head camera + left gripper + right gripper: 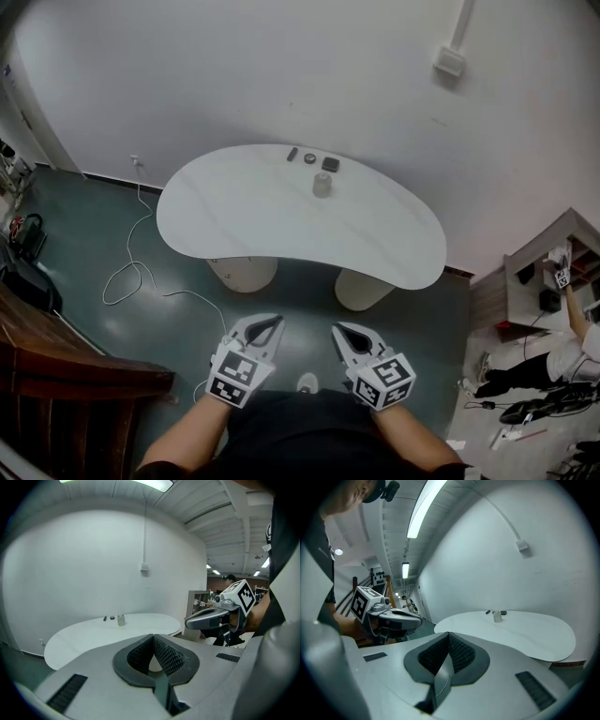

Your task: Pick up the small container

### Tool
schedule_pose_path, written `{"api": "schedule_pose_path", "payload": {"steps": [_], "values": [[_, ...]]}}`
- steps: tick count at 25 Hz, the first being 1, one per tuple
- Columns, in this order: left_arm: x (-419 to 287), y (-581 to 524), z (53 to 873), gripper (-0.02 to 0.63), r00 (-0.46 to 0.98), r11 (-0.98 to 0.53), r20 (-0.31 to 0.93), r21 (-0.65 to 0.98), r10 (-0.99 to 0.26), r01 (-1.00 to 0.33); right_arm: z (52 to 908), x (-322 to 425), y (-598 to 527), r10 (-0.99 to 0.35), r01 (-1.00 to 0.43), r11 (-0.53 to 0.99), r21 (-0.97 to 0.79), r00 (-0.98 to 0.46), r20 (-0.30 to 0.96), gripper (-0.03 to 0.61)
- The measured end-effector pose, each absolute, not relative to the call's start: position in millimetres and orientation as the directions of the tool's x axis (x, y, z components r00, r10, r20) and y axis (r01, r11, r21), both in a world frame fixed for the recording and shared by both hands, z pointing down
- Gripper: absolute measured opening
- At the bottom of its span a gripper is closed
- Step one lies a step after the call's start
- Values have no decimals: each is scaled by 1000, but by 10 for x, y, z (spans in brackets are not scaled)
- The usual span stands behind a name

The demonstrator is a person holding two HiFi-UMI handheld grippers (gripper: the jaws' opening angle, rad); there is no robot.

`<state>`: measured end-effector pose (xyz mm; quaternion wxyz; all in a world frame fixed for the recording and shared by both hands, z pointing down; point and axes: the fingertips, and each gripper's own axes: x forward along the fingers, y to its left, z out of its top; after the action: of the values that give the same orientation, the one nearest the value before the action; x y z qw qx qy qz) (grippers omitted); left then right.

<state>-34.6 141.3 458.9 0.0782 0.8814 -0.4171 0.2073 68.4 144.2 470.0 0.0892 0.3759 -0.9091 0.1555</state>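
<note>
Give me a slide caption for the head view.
Left gripper and right gripper, both shut and empty, held short of the white table, where the small container stands near its far edge.

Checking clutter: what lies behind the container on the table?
Three small dark items, near the table's far edge, apart from the container. Too small to identify; nothing covered.

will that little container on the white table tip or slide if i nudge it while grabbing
Probably light: the container looks tiny on the table. It stands upright and seems taller than wide, so a sideways nudge might tip it. The table looks smooth, so it may slide; its material is too distant to tell.
</note>
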Motion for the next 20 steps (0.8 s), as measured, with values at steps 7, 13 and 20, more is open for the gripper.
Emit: {"api": "schedule_pose_path", "payload": {"steps": [7,13,20], "values": [[-119,1079,4675,15,547,-632,470,-29,-693,-774,4749,904,1107,-636,-691,677,-252,-722,271,-3],[-22,941,4678,15,540,-630,483,-32,-689,-776,4775,1001,977,-635,-688,671,-277,-726,264,-3],[-38,795,4790,15,545,-628,484,-12,-684,-778,4861,980,824,-633,-690,669,-277,-724,275,-3]]}}
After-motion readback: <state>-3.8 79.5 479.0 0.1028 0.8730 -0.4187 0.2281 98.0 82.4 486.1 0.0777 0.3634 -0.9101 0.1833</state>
